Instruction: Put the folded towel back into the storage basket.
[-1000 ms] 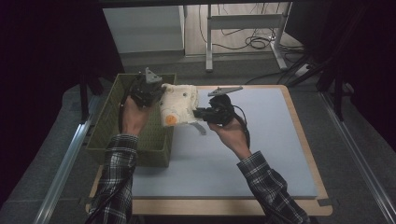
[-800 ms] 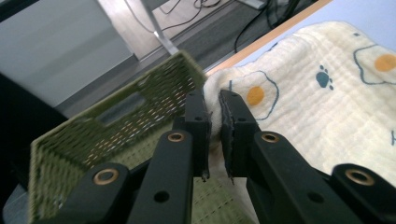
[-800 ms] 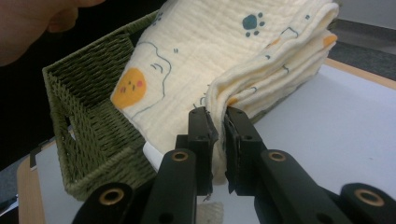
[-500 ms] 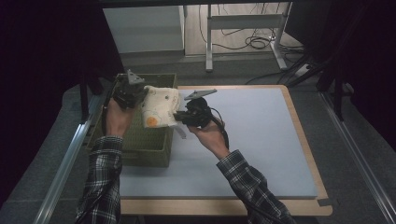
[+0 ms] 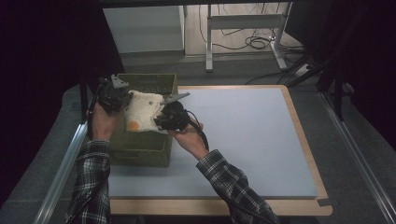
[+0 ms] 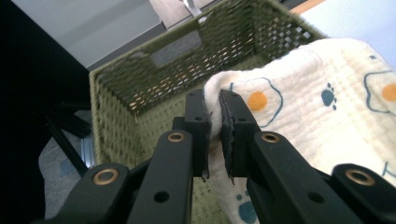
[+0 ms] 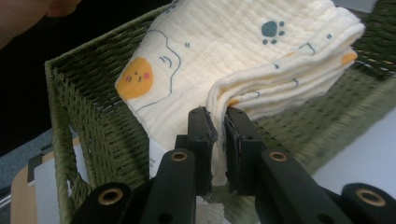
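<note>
Folded cloth [image 5: 141, 112] hangs over green basket [image 5: 140, 149] at table [image 5: 243, 140] left edge. Risk: you drop one corner early, fold opens, cloth drapes over rim. Left tongs [image 6: 214, 116] clenched on one edge, right tongs [image 7: 217, 133] clenched on other; both nearly closed.

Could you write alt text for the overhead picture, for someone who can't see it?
A person's two hand-held grippers, left and right, carry a folded cream cloth with egg prints above a green woven basket. The basket sits at the left edge of a pale blue table.
</note>
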`<state>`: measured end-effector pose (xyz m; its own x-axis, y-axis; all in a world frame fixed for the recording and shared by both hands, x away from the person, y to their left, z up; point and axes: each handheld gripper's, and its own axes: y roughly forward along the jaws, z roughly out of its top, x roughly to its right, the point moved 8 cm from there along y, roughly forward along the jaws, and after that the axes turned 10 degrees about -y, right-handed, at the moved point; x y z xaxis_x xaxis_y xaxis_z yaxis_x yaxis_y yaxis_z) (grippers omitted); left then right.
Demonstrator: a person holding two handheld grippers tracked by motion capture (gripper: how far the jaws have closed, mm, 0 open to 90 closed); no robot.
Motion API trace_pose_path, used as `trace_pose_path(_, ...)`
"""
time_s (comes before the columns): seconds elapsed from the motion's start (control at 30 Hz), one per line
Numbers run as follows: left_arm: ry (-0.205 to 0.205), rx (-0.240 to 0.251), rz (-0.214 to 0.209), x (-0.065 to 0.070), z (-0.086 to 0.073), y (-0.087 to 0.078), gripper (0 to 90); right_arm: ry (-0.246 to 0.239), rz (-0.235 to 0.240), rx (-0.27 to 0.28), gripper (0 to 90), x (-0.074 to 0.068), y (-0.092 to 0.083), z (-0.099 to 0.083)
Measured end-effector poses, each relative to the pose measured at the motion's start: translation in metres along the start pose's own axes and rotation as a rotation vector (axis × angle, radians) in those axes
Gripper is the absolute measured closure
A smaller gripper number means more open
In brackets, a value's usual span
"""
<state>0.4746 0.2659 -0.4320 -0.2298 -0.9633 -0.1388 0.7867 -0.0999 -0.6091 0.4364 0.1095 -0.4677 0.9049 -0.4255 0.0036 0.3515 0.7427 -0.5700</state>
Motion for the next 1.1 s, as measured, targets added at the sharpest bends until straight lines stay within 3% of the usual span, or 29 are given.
trace_pose_path(0.47, -0.039, -0.040, 0.029, -0.033, -0.033, 0.002, 82.2, -0.060, 0.031, -0.083, 80.7, -0.033, 0.045, 0.011)
trace_pose_path(1.0, 0.018, -0.132, 0.022, -0.018, -0.048, 0.044, 81.8, -0.090, -0.003, -0.160, 80.2, -0.027, 0.058, 0.000)
trace_pose_path(1.1, 0.026, -0.150, 0.020, -0.018, -0.052, 0.048, 81.8, -0.125, -0.020, -0.179, 80.2, -0.026, 0.060, -0.001)
